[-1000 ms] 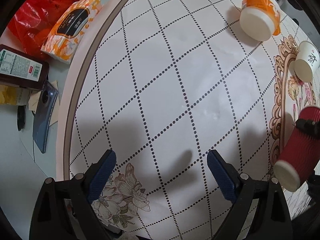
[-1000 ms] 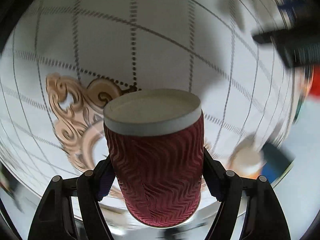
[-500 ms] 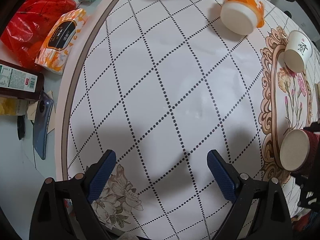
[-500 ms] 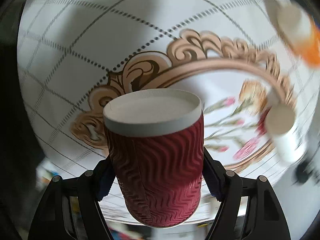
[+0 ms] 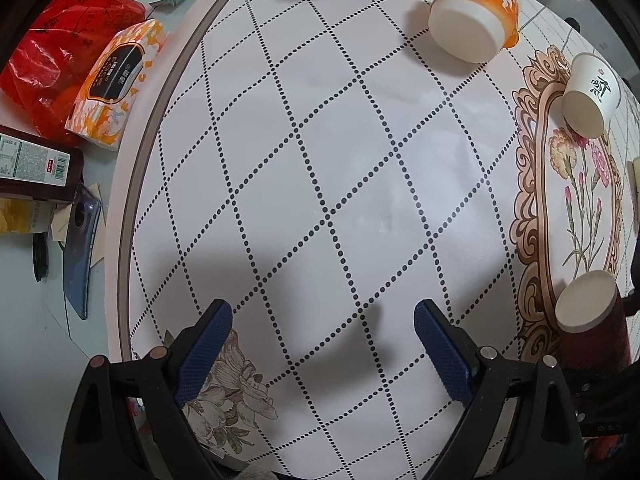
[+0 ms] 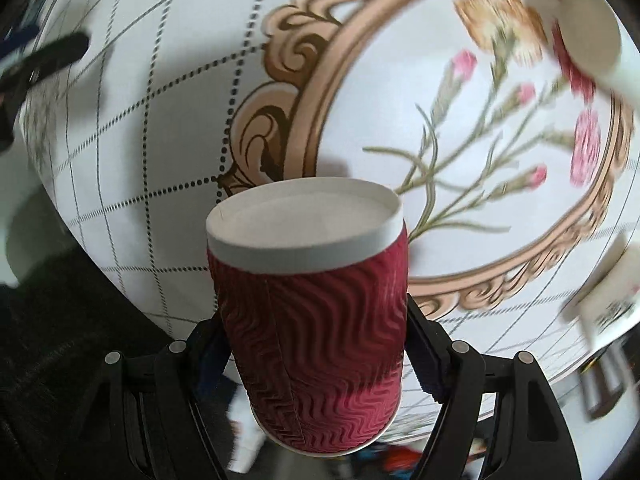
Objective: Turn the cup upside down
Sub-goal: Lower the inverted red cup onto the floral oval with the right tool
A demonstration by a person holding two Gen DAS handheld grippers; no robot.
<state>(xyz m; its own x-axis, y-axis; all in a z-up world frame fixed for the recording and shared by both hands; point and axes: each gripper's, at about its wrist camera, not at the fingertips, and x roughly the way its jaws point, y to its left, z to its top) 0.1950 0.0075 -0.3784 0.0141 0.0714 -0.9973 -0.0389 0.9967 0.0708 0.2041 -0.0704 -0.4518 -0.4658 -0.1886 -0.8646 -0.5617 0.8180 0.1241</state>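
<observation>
The red ribbed cup (image 6: 316,320) sat clamped between the two blue-padded fingers of the right gripper (image 6: 316,354), its white base end turned toward the camera and away from the gripper body, its mouth end low in the frame near the gripper's body. In the left wrist view the same cup (image 5: 592,320) showed at the right edge, over the ornate gold-scrolled border of the tabletop (image 5: 360,160), white base facing up and leftward; whether it touched the tabletop could not be told. The left gripper (image 5: 320,344) hung over the dotted diamond pattern with its jaws wide apart and nothing between them, a shadow falling on the cloth below. Farther off lay an orange cup (image 5: 474,8) on its side, and a white printed cup (image 5: 590,94) also tipped over, near the floral medallion. Off the cloth to the left sat a tissue pack (image 5: 116,84), a red plastic bag (image 5: 60,56) and a phone (image 5: 82,256). Compared with a second ago, the cup stood much the same in the right gripper's grip, but the ground behind it had swung from plain grid to the flower medallion. In the left view the cup had gone from steeply tilted to nearer base-up, and the left gripper's opening was unchanged.
</observation>
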